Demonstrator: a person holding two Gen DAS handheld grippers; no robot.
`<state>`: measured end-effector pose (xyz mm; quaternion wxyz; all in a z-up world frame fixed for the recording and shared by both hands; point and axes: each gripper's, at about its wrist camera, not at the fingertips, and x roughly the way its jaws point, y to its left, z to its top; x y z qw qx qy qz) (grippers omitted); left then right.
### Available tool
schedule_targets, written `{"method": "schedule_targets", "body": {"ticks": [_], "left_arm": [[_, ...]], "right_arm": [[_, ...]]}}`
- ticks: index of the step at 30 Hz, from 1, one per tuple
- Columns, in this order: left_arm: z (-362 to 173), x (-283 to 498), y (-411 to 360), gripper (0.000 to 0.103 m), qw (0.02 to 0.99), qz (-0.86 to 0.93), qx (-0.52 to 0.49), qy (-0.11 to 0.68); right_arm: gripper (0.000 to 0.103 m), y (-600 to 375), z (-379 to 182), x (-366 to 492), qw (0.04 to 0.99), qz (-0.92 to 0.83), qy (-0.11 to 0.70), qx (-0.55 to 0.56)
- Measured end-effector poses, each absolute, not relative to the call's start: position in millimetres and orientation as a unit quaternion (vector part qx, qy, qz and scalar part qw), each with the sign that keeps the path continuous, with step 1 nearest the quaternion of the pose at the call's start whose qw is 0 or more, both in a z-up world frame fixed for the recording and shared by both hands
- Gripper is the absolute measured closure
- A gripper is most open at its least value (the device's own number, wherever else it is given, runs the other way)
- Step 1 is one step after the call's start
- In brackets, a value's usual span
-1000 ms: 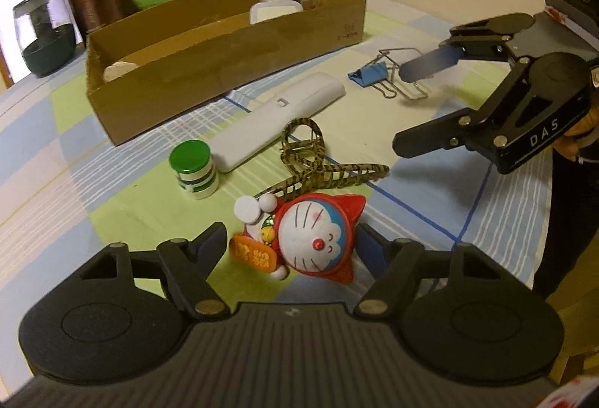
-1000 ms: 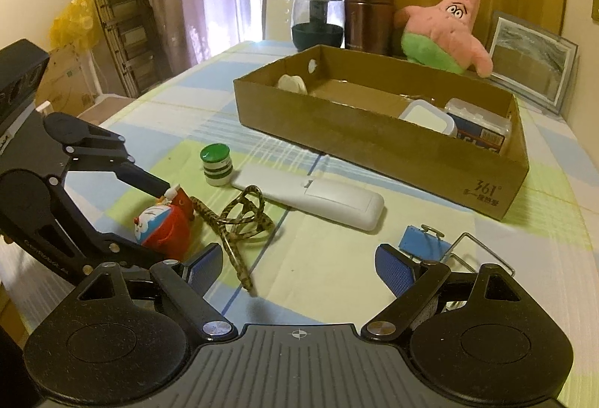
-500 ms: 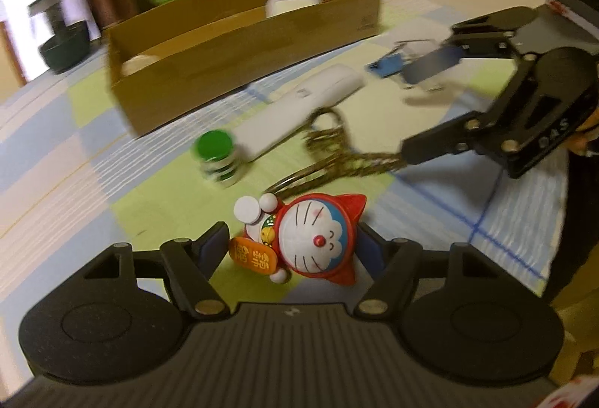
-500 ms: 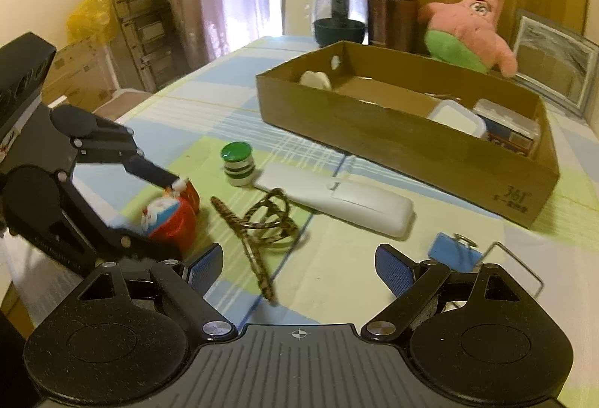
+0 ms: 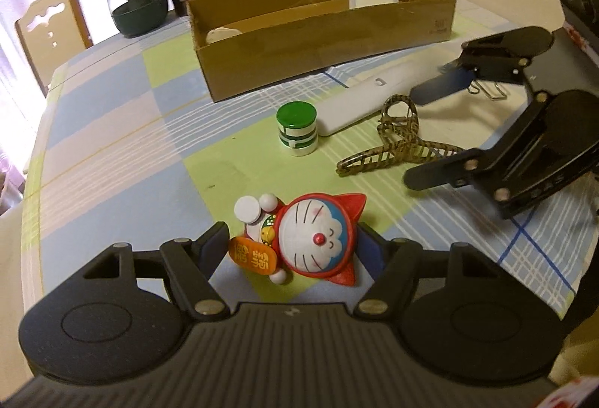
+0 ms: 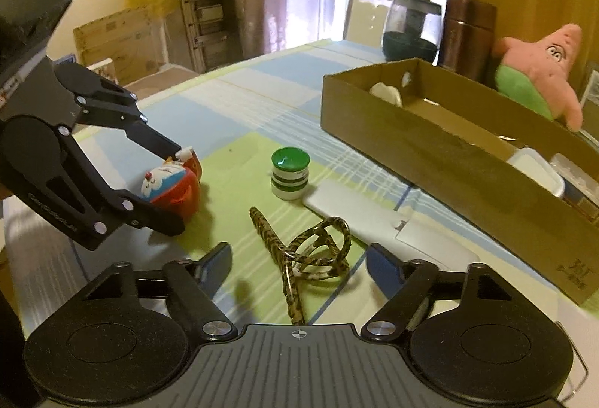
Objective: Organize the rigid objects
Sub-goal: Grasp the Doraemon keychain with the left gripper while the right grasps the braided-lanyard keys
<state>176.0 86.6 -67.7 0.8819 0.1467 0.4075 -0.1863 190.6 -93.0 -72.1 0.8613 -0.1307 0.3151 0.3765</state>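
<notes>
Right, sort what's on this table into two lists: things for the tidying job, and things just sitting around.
For the job:
Doraemon figure, between the left gripper's jaws
leopard-print hair clip
green-capped jar
white remote
blue binder clip
cardboard box

Just sitting around:
pink starfish plush
brown canister
dark glass jar

Glossy plastic toy (image 5: 310, 239), matt cardboard box (image 5: 318, 45)

red-blue cat figure (image 5: 318, 239), green-capped jar (image 5: 297, 133) — leopard-print clip (image 6: 314, 254)
</notes>
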Motion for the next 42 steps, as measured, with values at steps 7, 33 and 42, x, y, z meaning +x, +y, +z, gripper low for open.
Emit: {"method": "schedule_targets", "body": {"ticks": [7,33,42], "left_arm": [[-68.0,174.6,82.6,0.034,0.885,-0.175,0.148,0.405],[-71.3,180.2,87.2,0.034,0.881,-0.18,0.124,0.419],[-73.8,185.1,86.8,0.034,0.876,-0.189,0.119,0.428]], "right_arm": [[0.046,-88.9,-80.5,199.0,0.859,0.383,0.314,-0.135],[0.067,-91.1,-68.0,191.0,0.869,0.365,0.314,-0.116],[0.067,-93.0,-64.3,189.9,0.871,0.362,0.313,-0.115]]}}
